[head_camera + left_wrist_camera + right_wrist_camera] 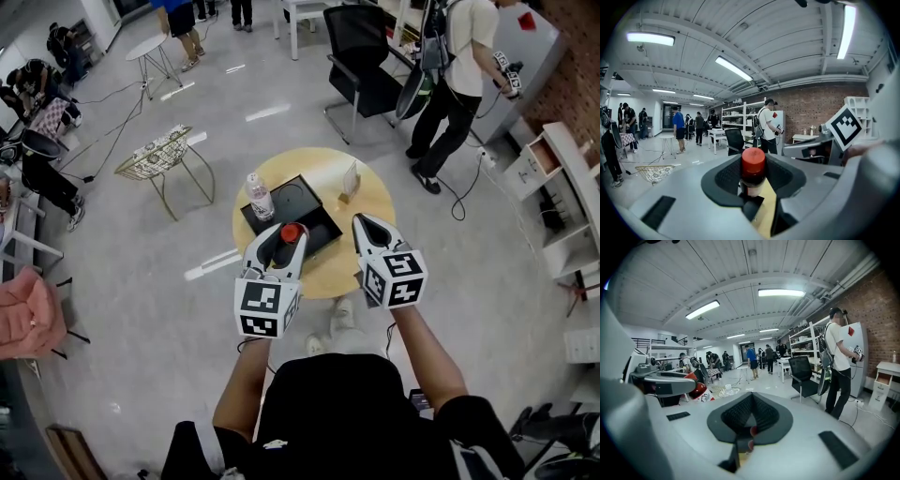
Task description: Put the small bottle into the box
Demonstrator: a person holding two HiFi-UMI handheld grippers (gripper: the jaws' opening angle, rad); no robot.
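- Left gripper [283, 240] clamps the small bottle [753, 165] (red cap up), over the black box's [312, 202] near edge.
- Right gripper [364, 223] has its jaws together, over the round surface [373, 197] beside the box.

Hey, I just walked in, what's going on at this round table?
A person stands over the table with a gripper in each hand. The left gripper is clamped on the small bottle, which has a red cap, and holds it by the near edge of the open black box, not yet inside. The right gripper is empty, jaws together, beside the box. A water bottle stands at the box's left edge.
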